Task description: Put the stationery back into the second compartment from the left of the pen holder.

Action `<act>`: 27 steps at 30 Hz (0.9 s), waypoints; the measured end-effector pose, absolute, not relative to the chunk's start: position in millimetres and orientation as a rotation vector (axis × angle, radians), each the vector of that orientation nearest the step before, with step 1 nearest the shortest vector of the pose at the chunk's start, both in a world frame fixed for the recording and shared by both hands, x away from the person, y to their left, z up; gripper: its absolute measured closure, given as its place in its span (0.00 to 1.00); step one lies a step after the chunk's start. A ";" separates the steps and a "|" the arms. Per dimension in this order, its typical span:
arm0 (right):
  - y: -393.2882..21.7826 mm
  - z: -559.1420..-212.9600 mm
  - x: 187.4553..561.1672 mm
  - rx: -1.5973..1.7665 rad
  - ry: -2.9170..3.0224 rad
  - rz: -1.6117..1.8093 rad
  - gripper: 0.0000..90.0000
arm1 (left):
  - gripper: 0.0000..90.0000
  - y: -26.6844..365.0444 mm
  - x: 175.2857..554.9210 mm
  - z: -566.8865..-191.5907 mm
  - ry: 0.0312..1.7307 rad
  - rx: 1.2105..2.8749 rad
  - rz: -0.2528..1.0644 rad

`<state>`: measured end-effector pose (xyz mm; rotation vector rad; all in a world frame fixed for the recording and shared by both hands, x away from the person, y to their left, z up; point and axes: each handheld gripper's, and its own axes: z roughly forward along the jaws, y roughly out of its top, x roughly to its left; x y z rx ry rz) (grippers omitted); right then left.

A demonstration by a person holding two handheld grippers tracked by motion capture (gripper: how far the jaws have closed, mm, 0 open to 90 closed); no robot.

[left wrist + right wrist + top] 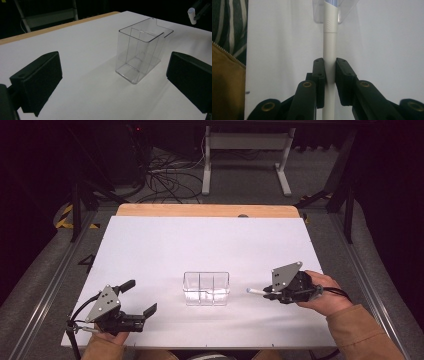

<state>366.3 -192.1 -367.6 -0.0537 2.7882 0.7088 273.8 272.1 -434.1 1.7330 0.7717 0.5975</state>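
Observation:
A clear plastic organiser box (206, 288) with three compartments stands near the middle front of the white table; it is also in the left gripper view (140, 53). To its right, my right gripper (266, 293) is shut on a white pen (256, 291) that points left toward the box, lifted off the table. In the right gripper view the pen (329, 45) runs straight up between the pressed pads (320, 75), its far end in front of the box (318, 12). My left gripper (141, 297) rests at the front left, open, with nothing between its fingers (40, 77).
The white board (165, 245) lies on a wooden table whose far edge (207, 210) shows behind it. Metal rails run along both sides. Beyond the table are cables (165, 177) and a white desk frame (245, 150) on the floor.

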 end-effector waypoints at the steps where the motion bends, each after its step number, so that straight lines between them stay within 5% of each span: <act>1: -192.1 -365.7 365.9 -0.042 2.776 0.730 0.87 | 0.01 272.2 273.8 -434.1 0.772 1.733 0.599; 27: -173.8 -332.4 362.4 0.240 2.511 1.185 0.87 | 0.01 272.7 273.8 -433.6 0.771 1.733 0.599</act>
